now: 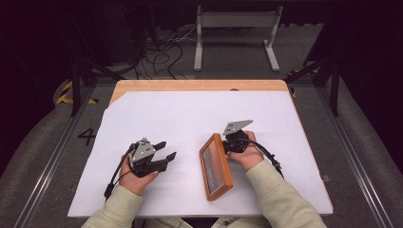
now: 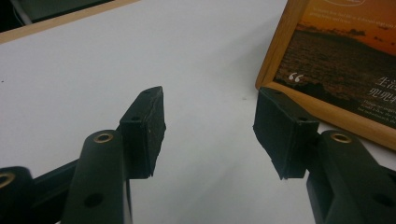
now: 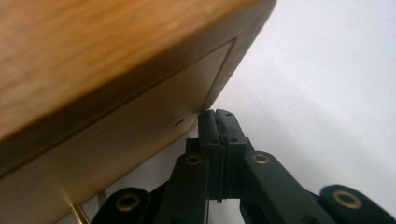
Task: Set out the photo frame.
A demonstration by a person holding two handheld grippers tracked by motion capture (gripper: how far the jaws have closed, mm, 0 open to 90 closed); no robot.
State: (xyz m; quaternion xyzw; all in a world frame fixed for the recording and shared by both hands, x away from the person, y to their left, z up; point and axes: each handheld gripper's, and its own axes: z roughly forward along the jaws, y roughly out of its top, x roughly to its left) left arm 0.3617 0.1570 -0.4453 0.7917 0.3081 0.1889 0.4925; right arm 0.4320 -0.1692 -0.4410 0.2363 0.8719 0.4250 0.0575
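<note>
Beside the closed right tool (image 1: 231, 141), the picture frame (image 1: 216, 166) tilts, long axis running front-to-back.

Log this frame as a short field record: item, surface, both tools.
item: wooden picture frame with a sunset print, tilted up on one long edge
surface: white sheet over the wooden table
left tool: jaws open, nothing between them, pointing toward the frame and short of it
right tool: jaws shut together, tips at the frame's back near its corner; whether they touch it is unclear
hands: one on each tool, sleeves entering from the bottom of the high view
</note>
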